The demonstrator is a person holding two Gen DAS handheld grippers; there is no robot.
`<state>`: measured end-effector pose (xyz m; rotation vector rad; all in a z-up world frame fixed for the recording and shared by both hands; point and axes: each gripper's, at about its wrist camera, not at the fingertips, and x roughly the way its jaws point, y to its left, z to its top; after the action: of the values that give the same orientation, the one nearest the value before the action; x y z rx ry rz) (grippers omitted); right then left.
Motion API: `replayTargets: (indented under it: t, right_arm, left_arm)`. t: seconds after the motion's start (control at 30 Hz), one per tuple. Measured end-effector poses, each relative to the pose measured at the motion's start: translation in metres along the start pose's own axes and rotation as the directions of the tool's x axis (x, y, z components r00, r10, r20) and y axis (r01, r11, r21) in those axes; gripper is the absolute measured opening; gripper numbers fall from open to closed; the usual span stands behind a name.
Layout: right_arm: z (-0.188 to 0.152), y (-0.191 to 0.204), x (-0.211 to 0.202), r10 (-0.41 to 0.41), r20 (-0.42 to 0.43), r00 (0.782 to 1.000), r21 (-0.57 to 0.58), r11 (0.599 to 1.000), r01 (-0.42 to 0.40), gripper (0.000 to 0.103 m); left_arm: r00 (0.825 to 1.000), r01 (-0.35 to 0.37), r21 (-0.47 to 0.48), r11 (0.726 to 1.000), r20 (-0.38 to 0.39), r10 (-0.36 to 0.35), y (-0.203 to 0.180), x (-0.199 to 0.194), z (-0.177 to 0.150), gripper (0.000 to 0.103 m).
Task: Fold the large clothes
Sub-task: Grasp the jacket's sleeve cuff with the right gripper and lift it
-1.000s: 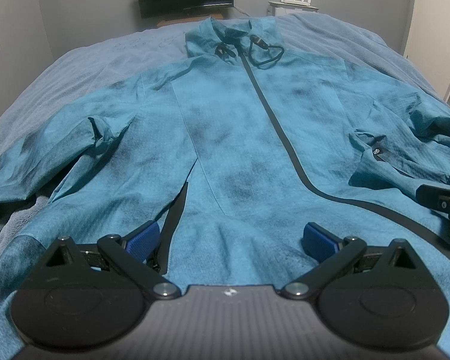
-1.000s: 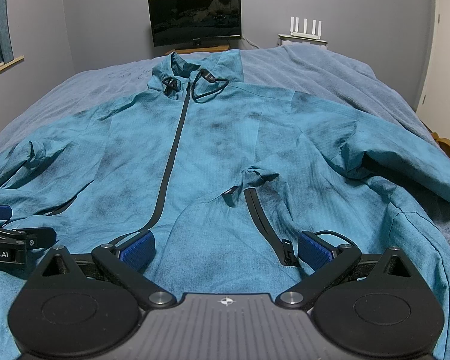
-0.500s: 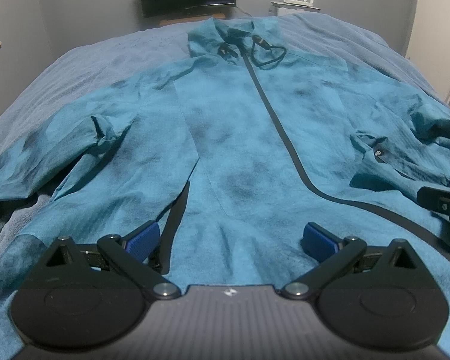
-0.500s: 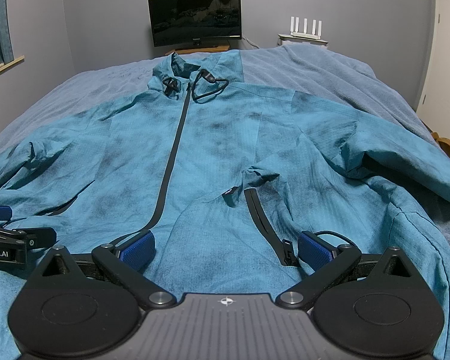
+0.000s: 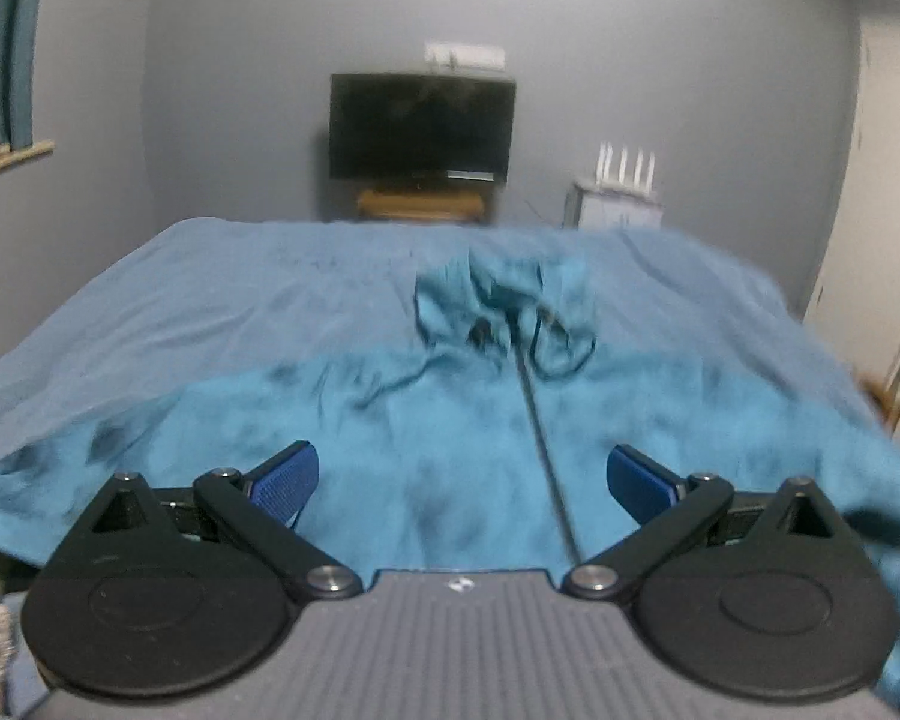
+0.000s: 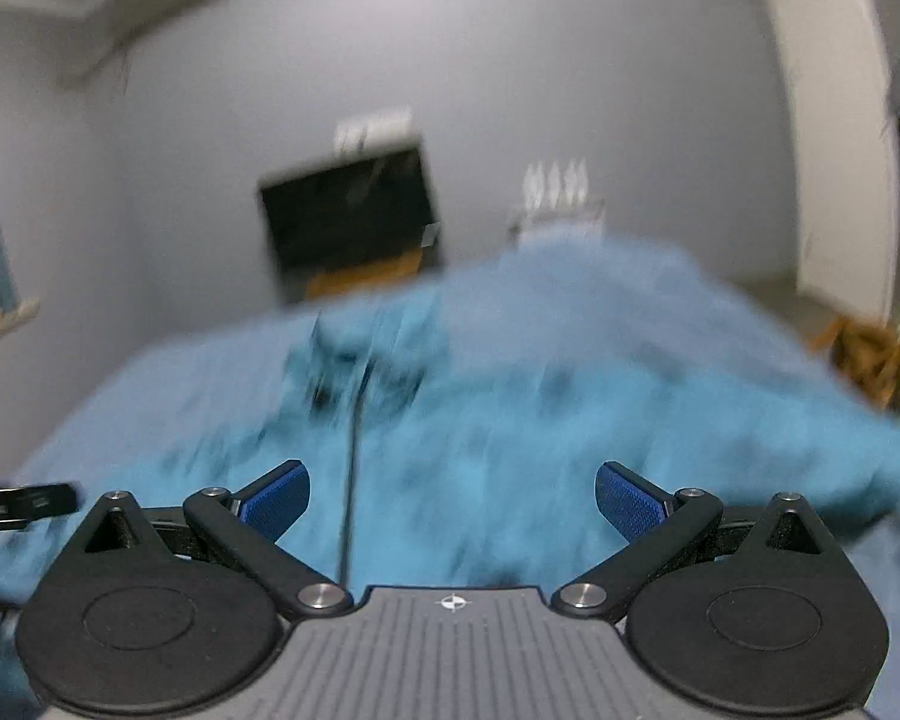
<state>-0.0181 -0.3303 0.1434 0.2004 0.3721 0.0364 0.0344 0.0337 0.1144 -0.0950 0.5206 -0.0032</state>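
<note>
A large teal jacket (image 5: 450, 450) with a dark front zip lies spread face up on the bed, collar and drawcord at the far end. It also shows, blurred, in the right wrist view (image 6: 480, 450). My left gripper (image 5: 462, 477) is open and empty, low over the jacket's lower front near the zip. My right gripper (image 6: 453, 495) is open and empty, also low over the jacket, tilted. The tip of the left gripper (image 6: 24, 501) shows at the left edge of the right wrist view.
The blue bedspread (image 5: 210, 288) covers the bed. A dark monitor (image 5: 423, 126) on a wooden stand and a white router (image 5: 624, 165) stand by the far wall. A curtain (image 5: 0, 42) hangs at the left. A wooden object (image 6: 864, 354) is on the floor at the right.
Both grippers have swung down and pitched up toward the far wall, so the views now show the wall and only the upper jacket. Both views are motion-blurred. The fingers stay open.
</note>
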Motion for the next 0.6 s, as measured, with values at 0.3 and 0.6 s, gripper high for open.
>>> replayTargets:
  t: [0.3, 0.6]
  right_arm:
    - [0.030, -0.135, 0.050, -0.088, -0.110, 0.990, 0.170, 0.980, 0.105, 0.103]
    - [-0.040, -0.280, 0.094, -0.362, -0.284, 0.888, 0.359, 0.819, 0.448, 0.102]
  left_arm:
    - [0.984, -0.157, 0.039, 0.987, -0.079, 0.159, 0.026, 0.065, -0.038, 0.103]
    - [0.978, -0.089, 0.017, 0.996, -0.188, 0.090, 0.040, 0.104, -0.062, 0.103]
